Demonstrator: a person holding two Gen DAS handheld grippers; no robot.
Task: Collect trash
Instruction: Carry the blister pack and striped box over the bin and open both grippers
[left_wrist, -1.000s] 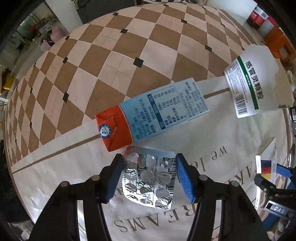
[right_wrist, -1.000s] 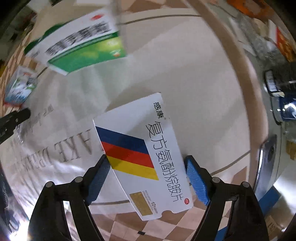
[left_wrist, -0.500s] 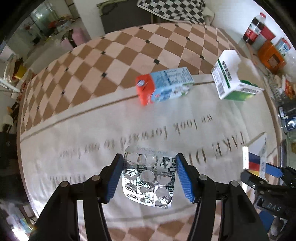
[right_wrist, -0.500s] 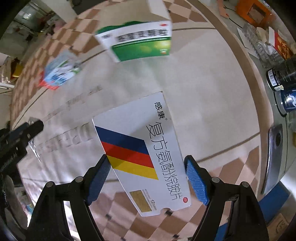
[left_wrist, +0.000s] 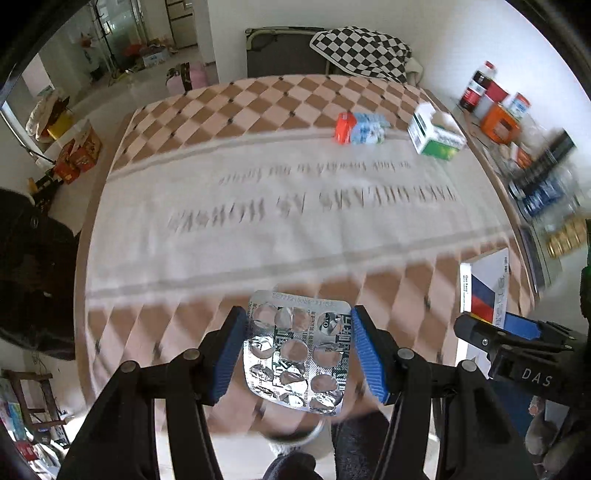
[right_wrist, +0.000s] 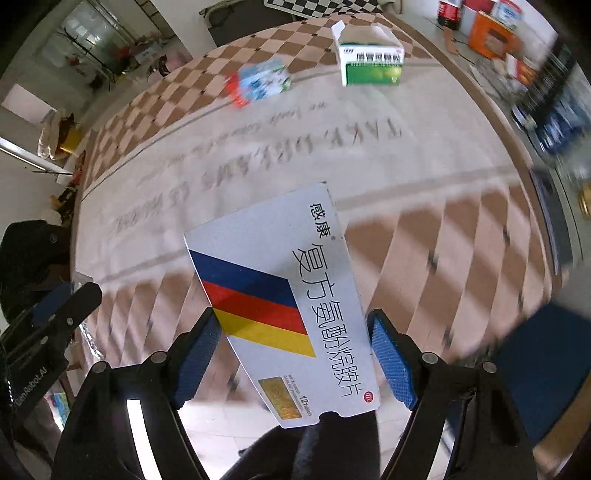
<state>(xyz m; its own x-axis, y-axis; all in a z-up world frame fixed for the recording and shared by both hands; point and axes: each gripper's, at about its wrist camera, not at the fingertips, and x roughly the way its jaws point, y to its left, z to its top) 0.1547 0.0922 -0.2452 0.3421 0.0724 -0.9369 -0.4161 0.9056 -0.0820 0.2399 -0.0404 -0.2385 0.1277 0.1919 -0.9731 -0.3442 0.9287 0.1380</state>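
The left gripper (left_wrist: 297, 354) is clamped on a silver blister pack (left_wrist: 295, 352), its blue pads pressing the pack's two long sides; the foil sheet sits flat between them, its far end sticking out past the fingertips. The right gripper (right_wrist: 295, 360) is clamped on a flat white medicine box (right_wrist: 284, 302) with blue, red and yellow stripes. The box lies slantwise across the gap, its striped corner against the left pad and its opposite long side by the right pad, its far end reaching well beyond the fingertips. Both things hang above the near edge of the table (left_wrist: 122, 206), over its checked border. In the left wrist view the right gripper with its box shows at the right edge. Near the table's far right corner lie an orange-and-blue carton (left_wrist: 360, 127) and, just beside it, an open green-and-white box (left_wrist: 436, 136), both resting on the cloth (left_wrist: 221, 229).
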